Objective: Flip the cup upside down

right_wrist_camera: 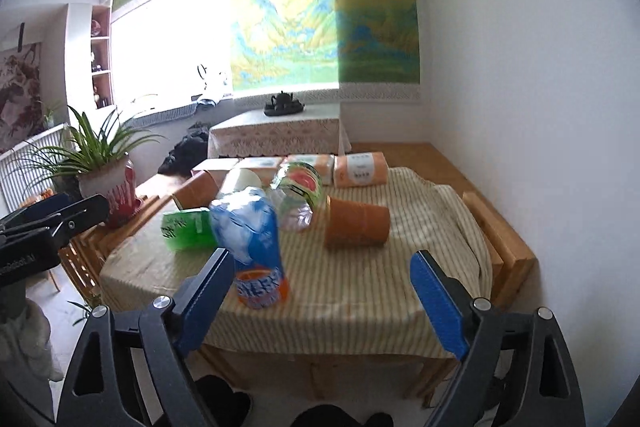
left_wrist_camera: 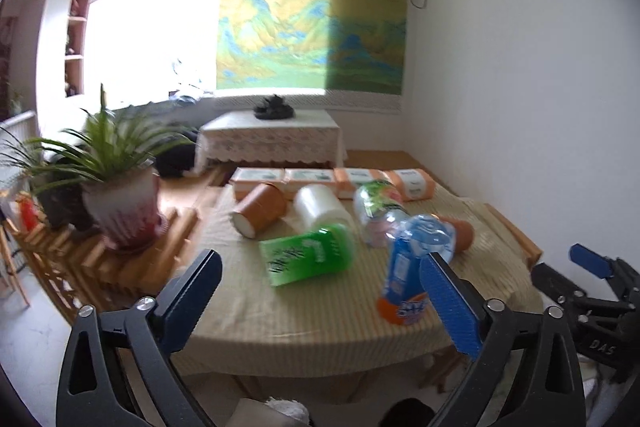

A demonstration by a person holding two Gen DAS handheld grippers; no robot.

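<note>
Several cups sit on a table under a striped cloth point(left_wrist_camera: 300, 319). Lying on their sides are a green cup point(left_wrist_camera: 308, 255) point(right_wrist_camera: 186, 229), a brown paper cup point(left_wrist_camera: 262, 207), a white cup point(left_wrist_camera: 320, 205), a clear watermelon-print cup point(left_wrist_camera: 378, 201) point(right_wrist_camera: 298, 187) and an orange cup point(right_wrist_camera: 356, 223). A blue cup point(left_wrist_camera: 416, 259) point(right_wrist_camera: 252, 239) stands tilted with its orange end on the cloth. My left gripper point(left_wrist_camera: 320, 259) is open before the table's front edge, holding nothing. My right gripper point(right_wrist_camera: 323, 255) is also open and apart from every cup.
Tissue packs point(left_wrist_camera: 412, 183) line the table's far edge. A potted plant point(left_wrist_camera: 120, 203) stands on a wooden slatted stand at the left. Behind is a low table with a lace cloth point(left_wrist_camera: 272, 139). A white wall runs along the right.
</note>
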